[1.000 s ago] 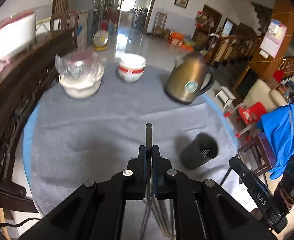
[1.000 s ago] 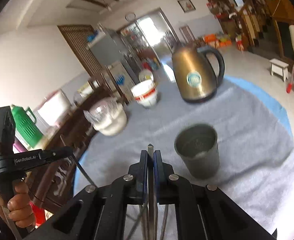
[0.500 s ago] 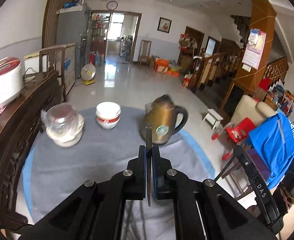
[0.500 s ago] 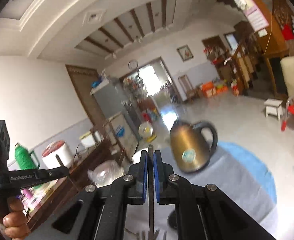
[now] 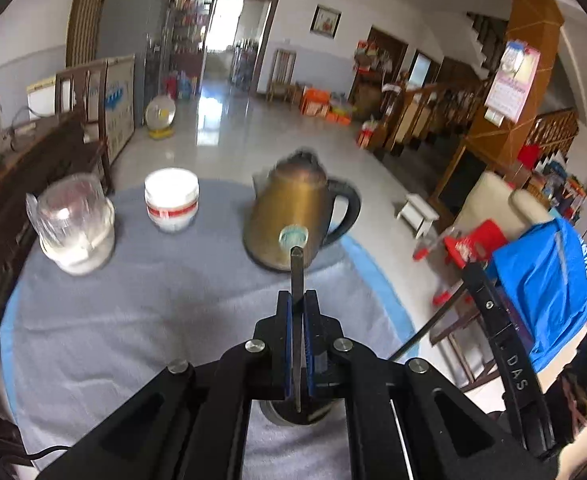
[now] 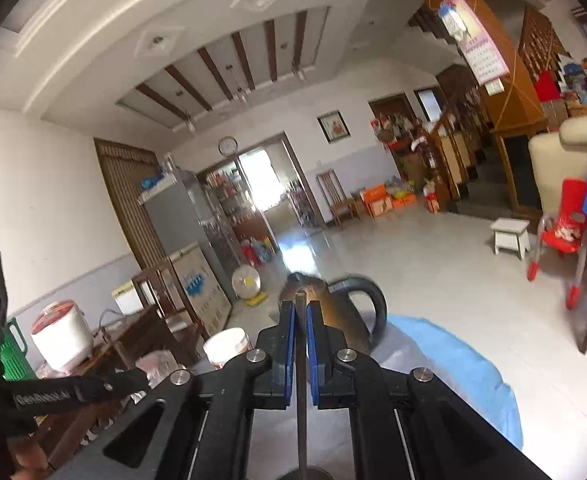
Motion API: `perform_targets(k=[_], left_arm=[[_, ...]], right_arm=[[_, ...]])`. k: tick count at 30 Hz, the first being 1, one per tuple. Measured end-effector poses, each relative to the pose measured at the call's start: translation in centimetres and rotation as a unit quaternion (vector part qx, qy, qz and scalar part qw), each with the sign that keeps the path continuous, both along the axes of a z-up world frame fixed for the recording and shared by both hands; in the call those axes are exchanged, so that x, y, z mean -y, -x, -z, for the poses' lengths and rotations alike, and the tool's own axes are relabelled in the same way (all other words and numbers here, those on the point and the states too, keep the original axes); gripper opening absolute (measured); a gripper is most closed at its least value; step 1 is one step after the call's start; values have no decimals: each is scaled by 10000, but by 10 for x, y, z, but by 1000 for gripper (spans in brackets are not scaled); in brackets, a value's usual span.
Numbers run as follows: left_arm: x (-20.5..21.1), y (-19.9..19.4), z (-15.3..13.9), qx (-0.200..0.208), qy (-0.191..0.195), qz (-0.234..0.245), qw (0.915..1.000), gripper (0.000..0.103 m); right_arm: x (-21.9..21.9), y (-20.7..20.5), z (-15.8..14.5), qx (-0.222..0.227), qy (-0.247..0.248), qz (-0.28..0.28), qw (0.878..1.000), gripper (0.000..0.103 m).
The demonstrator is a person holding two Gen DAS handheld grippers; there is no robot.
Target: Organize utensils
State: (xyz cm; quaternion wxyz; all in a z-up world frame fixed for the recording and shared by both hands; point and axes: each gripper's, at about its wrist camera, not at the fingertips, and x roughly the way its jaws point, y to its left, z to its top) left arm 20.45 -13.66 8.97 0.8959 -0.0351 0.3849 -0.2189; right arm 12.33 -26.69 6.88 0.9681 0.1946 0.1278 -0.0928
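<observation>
A thin metal utensil handle [image 5: 297,276] stands upright between the blue pads of the left gripper [image 5: 297,300], clenched tight on it; its flat end rises above the fingertips and its lower end reaches down to the dark holder cup [image 5: 297,414], whose rim shows just under the jaws, near the table's near edge. Whether the tip sits inside the cup or only above it cannot be told.

In the right wrist view a second slim utensil handle [image 6: 301,360] is pinched the same way by the right gripper [image 6: 300,312], jaws closed on it, the handle running straight down between the pads to a dark rounded rim [image 6: 305,474] at the bottom edge of the picture.

Farther out on the grey cloth of the round table [image 5: 133,320], a brass-coloured kettle [image 5: 293,216] with a black handle stands toward the far right edge. A stack of white bowls with a red band [image 5: 171,200] sits at the far edge, and to its left, near the far left edge, a white bowl covered by clear plastic [image 5: 73,224]. A blue underlayer shows around the table's rim.

At the left of the right wrist view, the black body of the other gripper [image 6: 53,394] is seen, with part of a hand [image 6: 25,460] below it.
</observation>
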Motion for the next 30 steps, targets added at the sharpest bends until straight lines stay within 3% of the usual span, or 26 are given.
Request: perform_targets(k=[11, 13, 15, 18, 21, 22, 26, 30], left_arm=[[4, -4, 45, -453, -412, 294, 9977, 8], [0, -1, 47, -483, -435, 345, 9973, 18], [-10, 3, 46, -421, -421, 323, 9977, 41], [-32, 12, 40, -214, -414, 183, 9987, 48], [-61, 19, 42, -122, -464, -33, 9988, 51], [-73, 22, 46, -117, -504, -155, 9985, 52], [-115, 29, 70, -270, -718, -625, 9951, 52], [-146, 42, 116, -769, -956, -918, 9882, 52]], right_arm=[[10, -1, 41, -538, -443, -295, 9971, 9], [13, 2, 46, -660, -603, -341, 9954, 9], [15, 8, 52, -689, -774, -389, 9939, 10], [20, 23, 57, -654, -926, -388, 9928, 20], [22, 43, 59, -580, -1045, -411, 9920, 46], [22, 50, 60, -533, -1028, -419, 9924, 62], [9, 81, 65, -451, -758, -562, 9945, 62], [-7, 102, 84, -605, -889, -994, 9892, 61]])
